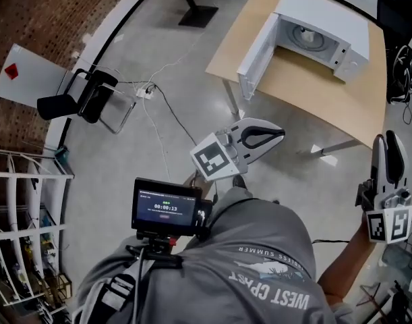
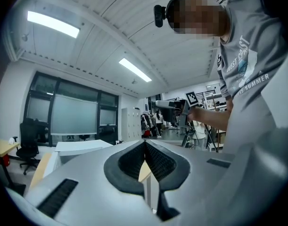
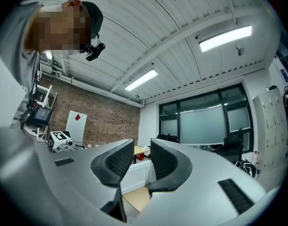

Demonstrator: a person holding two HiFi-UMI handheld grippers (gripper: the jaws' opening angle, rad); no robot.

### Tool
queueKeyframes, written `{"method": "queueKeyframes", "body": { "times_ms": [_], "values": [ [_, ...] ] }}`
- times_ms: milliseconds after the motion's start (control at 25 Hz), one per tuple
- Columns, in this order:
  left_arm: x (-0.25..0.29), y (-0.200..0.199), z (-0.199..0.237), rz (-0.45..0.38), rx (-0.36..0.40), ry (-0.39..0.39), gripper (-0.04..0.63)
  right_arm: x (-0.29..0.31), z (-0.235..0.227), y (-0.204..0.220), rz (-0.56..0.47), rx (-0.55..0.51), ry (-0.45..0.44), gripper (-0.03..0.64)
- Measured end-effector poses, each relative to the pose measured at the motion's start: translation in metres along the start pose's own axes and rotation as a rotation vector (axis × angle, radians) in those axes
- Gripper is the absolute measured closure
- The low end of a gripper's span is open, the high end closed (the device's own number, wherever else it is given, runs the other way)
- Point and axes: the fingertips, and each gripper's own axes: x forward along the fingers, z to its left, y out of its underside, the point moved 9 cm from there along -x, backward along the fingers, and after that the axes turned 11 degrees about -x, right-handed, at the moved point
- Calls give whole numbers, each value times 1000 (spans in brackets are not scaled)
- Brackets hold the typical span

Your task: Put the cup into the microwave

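A white microwave point(image 1: 324, 29) stands on a wooden table point(image 1: 307, 86) at the upper right of the head view. Its door point(image 1: 256, 56) hangs wide open, and the round turntable point(image 1: 308, 38) inside is bare. No cup shows in any view. My left gripper point(image 1: 281, 133) is held level in mid air in front of the table, jaws shut with nothing between them point(image 2: 144, 144). My right gripper point(image 1: 388, 140) is raised at the right edge, short of the table's near corner. Its jaws stand open and empty point(image 3: 142, 149). Between them I see the white microwave point(image 3: 134, 173).
A black chair point(image 1: 81, 96) and a white board point(image 1: 27, 73) stand at the left by the brick wall, with cables point(image 1: 158, 96) across the concrete floor. A white wire rack point(image 1: 20, 228) fills the lower left. A monitor point(image 1: 166, 206) hangs at the person's chest.
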Motion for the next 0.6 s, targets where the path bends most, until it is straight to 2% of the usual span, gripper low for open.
{"method": "queueKeyframes", "body": {
  "times_ms": [120,200,280,360,440,520,600],
  "values": [
    [26,-2,-34,-15,-2,45,574,-47,-11,-2,54,-14,46,535],
    [30,-1,-57,-29,7,71,574,-76,-7,-3,79,-13,82,537],
    [26,15,-70,-37,31,79,575,-94,3,14,101,-6,94,539],
    [29,41,-70,-41,50,70,574,-102,1,48,126,5,85,561],
    [45,55,-73,-32,36,42,575,-111,-19,70,151,12,70,571],
    [57,52,-89,-8,9,9,575,-126,-38,66,167,12,59,571],
    [62,38,-111,15,-14,-12,575,-143,-49,43,172,6,57,571]
  ]
}}
